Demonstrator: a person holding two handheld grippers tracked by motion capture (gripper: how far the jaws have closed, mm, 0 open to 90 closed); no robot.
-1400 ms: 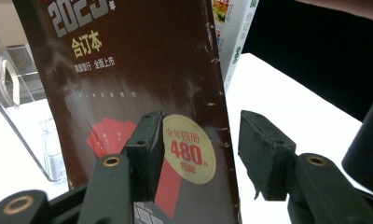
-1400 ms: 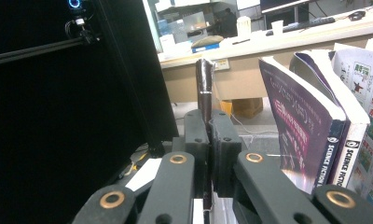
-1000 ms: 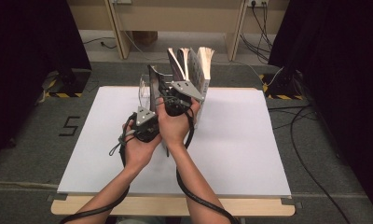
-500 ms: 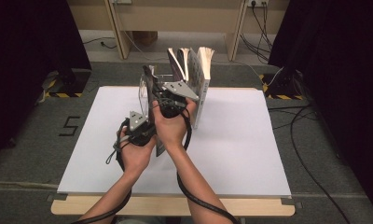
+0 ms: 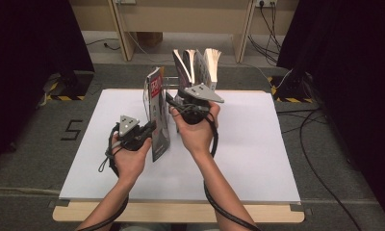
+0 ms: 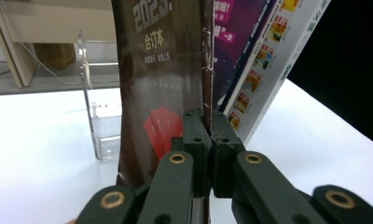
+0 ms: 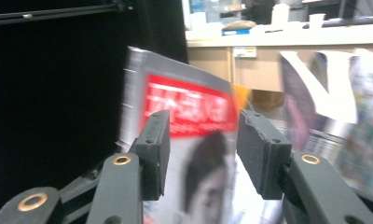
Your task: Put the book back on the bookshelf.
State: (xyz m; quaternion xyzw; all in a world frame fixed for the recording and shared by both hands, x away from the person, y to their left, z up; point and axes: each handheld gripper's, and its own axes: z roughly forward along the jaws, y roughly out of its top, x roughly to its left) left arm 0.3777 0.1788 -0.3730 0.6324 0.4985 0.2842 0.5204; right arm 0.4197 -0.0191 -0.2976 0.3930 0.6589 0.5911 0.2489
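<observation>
Left tool (image 6: 208,154) pinches the upright magazine's (image 5: 158,115) spine (right tool (image 7: 203,149) gapes behind it).

Two bare forearms come in from the near edge in the high view, each hand wrapped around a black two-jaw tool with a trailing black cable and a grey three-cornered plate on top. The left tongs (image 5: 149,129) sit nearer the person, held low over the white surface (image 5: 258,159) and pointing right, their jaws pressed together on the lower spine edge of an upright dark-covered magazine (image 6: 161,70). The right tongs (image 5: 173,103) are held farther forward and higher, pointing left. Their jaws have just been opening and stand apart, the pads (image 7: 261,154) pressing on nothing.
</observation>
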